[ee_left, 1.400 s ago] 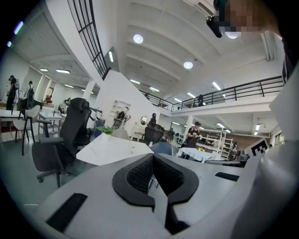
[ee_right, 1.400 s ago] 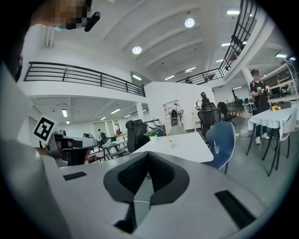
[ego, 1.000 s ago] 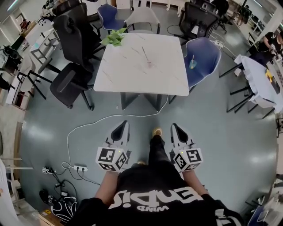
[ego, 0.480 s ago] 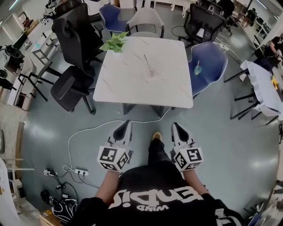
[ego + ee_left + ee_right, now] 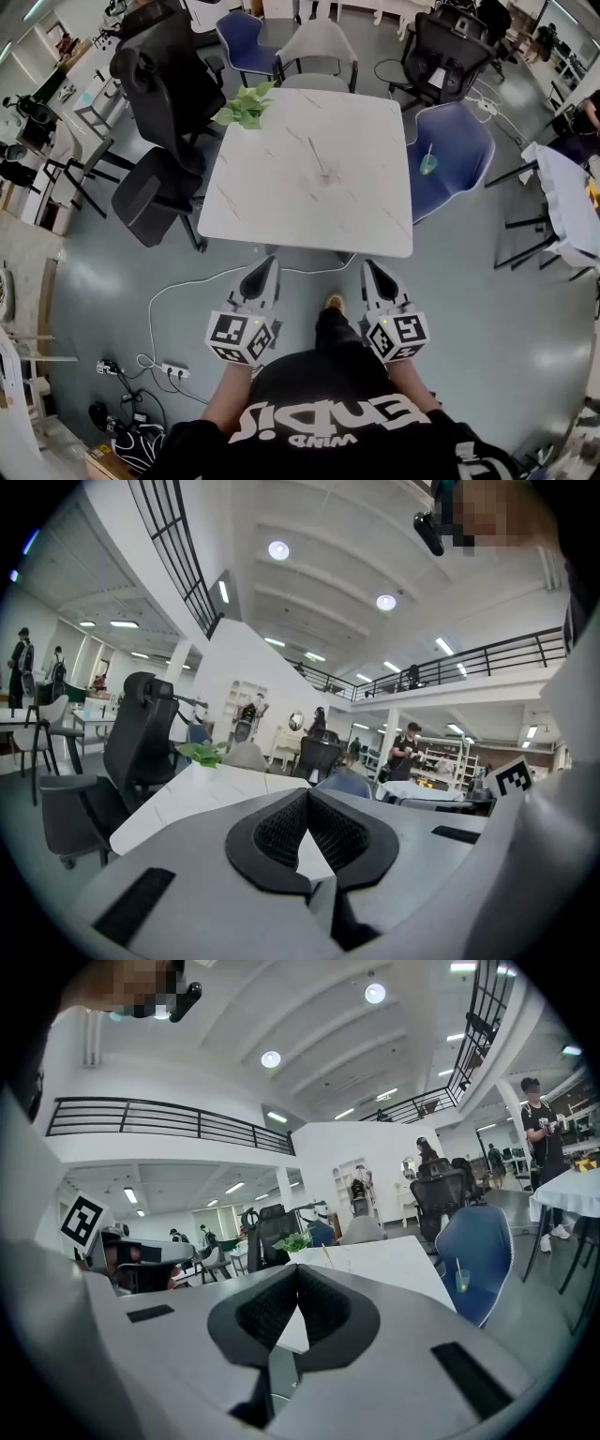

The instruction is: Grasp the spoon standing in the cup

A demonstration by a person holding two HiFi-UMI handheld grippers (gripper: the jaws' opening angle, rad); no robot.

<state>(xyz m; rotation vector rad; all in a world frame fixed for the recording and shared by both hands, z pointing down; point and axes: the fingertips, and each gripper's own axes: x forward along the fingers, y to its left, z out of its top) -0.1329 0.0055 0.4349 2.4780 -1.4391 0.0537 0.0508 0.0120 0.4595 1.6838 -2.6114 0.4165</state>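
Note:
A thin spoon (image 5: 320, 159) stands tilted in a clear cup (image 5: 324, 175) near the middle of the white marble-look table (image 5: 272, 202); in the right gripper view the spoon (image 5: 326, 1255) is a small sliver on the tabletop. Both grippers hang close to my body, short of the table's near edge. My left gripper (image 5: 261, 272) (image 5: 307, 794) is shut with nothing in it. My right gripper (image 5: 375, 274) (image 5: 297, 1269) is shut and empty as well. A teal cup (image 5: 427, 165) (image 5: 461, 1282) with a stick in it sits on the blue chair (image 5: 459, 141).
A potted green plant (image 5: 246, 105) stands at the table's far left corner. Black office chairs (image 5: 159, 103) crowd the left side, more chairs stand behind. A white cable (image 5: 155, 300) and power strip (image 5: 173, 370) lie on the floor at my left. A white-clothed table (image 5: 572, 202) stands right.
The table has come nearer and lower in the head view as I stepped toward it. Both grippers kept their places in front of my body, still shut.

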